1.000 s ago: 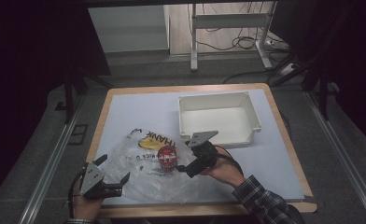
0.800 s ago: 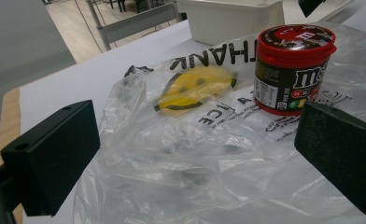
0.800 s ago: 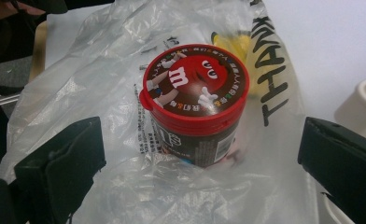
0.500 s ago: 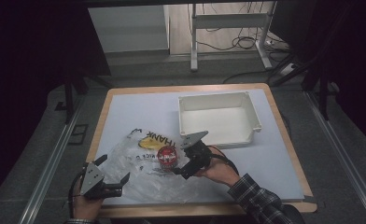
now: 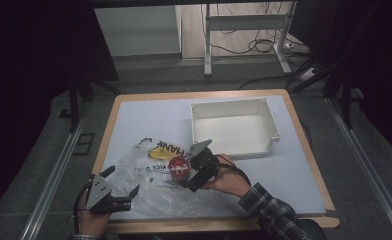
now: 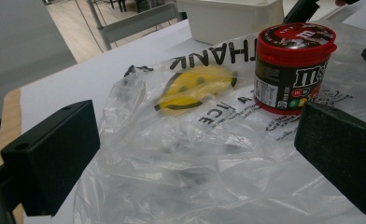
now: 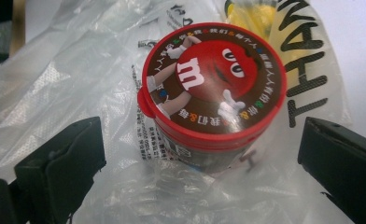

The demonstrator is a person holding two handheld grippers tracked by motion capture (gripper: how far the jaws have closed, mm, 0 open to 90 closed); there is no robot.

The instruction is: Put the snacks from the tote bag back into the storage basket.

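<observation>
The candy tub stands upright on the clear plastic bag at the table's near middle, directly between the right gripper's 2 wide-spread jaws, while the left gripper, also wide, waits at the bag's near-left edge.

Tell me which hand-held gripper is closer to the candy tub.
The right hand-held gripper: its open jaws stand on either side of the red-lidded candy tub. The left hand-held gripper sits open at the plastic bag's near edge, farther off.
</observation>
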